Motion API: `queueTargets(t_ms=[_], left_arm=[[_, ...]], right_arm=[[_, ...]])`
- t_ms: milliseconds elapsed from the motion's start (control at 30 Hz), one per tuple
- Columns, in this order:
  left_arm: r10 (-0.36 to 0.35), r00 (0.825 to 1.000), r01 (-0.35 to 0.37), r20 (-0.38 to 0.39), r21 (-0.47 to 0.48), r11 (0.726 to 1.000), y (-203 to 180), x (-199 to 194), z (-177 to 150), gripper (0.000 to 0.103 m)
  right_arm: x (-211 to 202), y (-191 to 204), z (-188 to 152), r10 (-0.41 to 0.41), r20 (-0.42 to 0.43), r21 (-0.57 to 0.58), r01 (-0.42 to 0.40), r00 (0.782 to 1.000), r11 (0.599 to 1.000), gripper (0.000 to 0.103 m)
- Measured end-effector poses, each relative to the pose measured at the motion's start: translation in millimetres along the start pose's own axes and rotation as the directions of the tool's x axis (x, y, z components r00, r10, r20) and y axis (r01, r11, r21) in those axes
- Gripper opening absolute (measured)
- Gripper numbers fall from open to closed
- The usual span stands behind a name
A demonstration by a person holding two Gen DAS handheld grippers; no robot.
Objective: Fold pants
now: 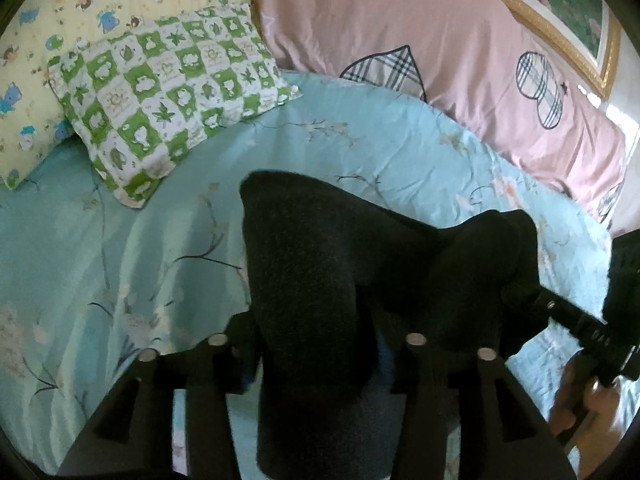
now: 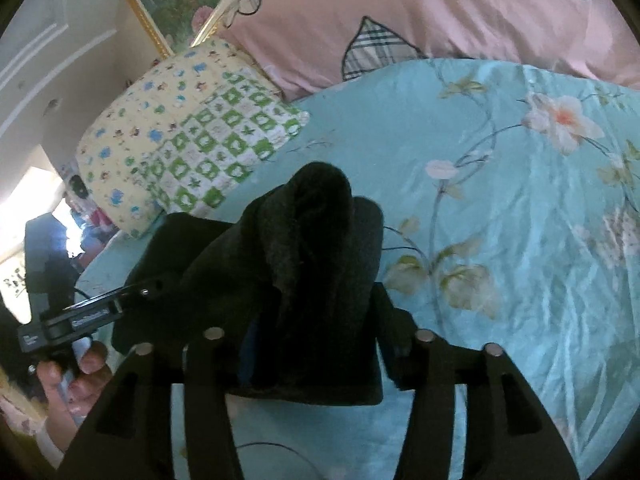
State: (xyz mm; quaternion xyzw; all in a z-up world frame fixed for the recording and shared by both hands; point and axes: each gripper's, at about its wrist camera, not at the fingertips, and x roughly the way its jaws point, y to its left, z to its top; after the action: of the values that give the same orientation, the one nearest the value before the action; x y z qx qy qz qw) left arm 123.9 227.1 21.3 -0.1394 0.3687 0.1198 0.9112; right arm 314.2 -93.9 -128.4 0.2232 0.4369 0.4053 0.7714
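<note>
Dark charcoal pants (image 1: 312, 264) hang bunched between both grippers above a turquoise floral bedsheet (image 1: 120, 240). My left gripper (image 1: 316, 344) is shut on one end of the pants, the cloth draped over and between its fingers. My right gripper (image 2: 316, 340) is shut on the other end of the pants (image 2: 316, 248). The right gripper also shows at the right edge of the left wrist view (image 1: 520, 292), and the left gripper shows at the left of the right wrist view (image 2: 148, 284), both clamped on the cloth. The fingertips are hidden by fabric.
A green checked pillow (image 1: 168, 96) and a yellow patterned pillow (image 1: 48, 40) lie at the head of the bed. A pink duvet (image 1: 420, 40) lies along the far side. A gold-framed picture (image 1: 576, 12) hangs on the wall.
</note>
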Motion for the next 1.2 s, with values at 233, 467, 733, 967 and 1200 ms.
queueTargets(t_ms=[233, 467, 733, 967, 1200], left_arm=[[0.072, 0.997, -0.073, 0.028, 0.041, 0.997, -0.1, -10.9, -7.6, 0.063], [0.065, 0.998, -0.066, 0.009, 0.044, 0.997, -3.5, -20.1, -19.6, 0.069], [0.064, 0.998, -0.064, -0.002, 0.042, 0.997, -7.7, -38.4, -34.9, 0.08], [0.095, 0.995, -0.094, -0.006, 0.045, 0.995, -10.8, -52.5, -54.8, 0.081], [0.175, 0.984, -0.173, -0.02, 0.084, 0.981, -13.3, -56.9, -75.8, 0.082]], right_arm=[[-5.6, -18.1, -4.1, -0.005, 0.016, 0.027, 0.004, 1.0, 1.0, 0.057], [-16.1, -8.2, -6.5, -0.01, 0.02, -0.011, 0.01, 1.0, 1.0, 0.059], [-42.0, 15.4, -11.9, 0.031, 0.046, -0.096, -0.026, 0.998, 0.995, 0.083], [-56.7, 26.4, -30.4, -0.038, 0.022, -0.167, 0.042, 0.999, 0.985, 0.086], [-70.2, 40.8, -46.8, -0.059, 0.006, -0.26, 0.058, 0.998, 0.964, 0.093]])
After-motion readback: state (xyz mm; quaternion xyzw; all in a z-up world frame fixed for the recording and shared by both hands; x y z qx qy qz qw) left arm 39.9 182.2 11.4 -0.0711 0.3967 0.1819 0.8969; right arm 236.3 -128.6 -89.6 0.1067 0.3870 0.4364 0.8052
